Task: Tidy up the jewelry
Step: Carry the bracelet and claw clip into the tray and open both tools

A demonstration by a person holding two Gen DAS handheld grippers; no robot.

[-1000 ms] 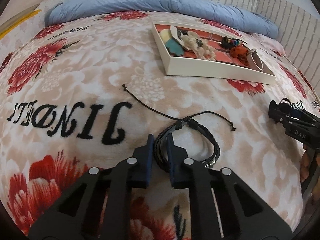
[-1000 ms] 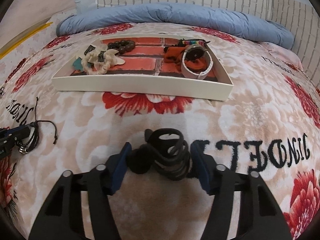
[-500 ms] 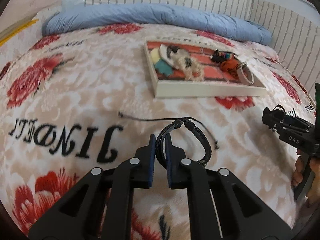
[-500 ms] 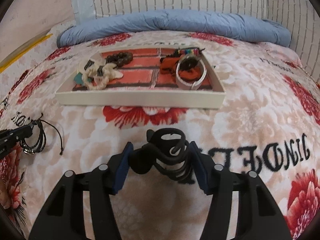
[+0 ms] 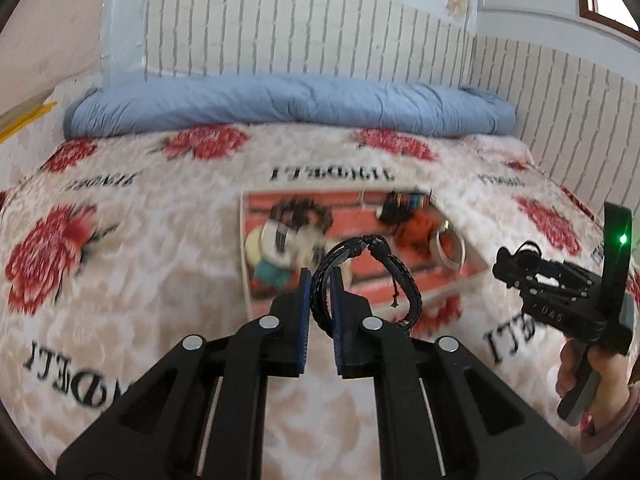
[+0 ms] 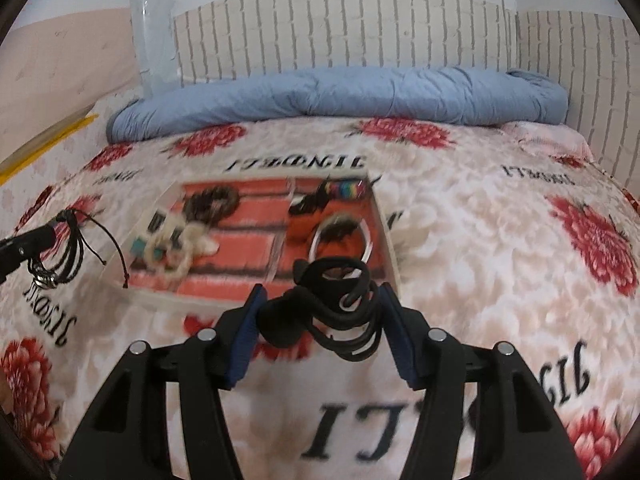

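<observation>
Left wrist view: left gripper [image 5: 320, 286] pinches black braided bracelet [image 5: 370, 276], held clear of blanket, aimed at tray [image 5: 245, 256] for drop.

Right wrist view: right gripper [image 6: 322, 312] clamps black coiled hair tie [image 6: 340, 308] near tray [image 6: 394, 256] edge, likely right compartment.

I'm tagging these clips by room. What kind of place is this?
Most likely a bedroom. The work surface is a bed under a floral blanket, a rolled blue quilt lies at its head, and brick-pattern wallpaper covers the walls.
</observation>
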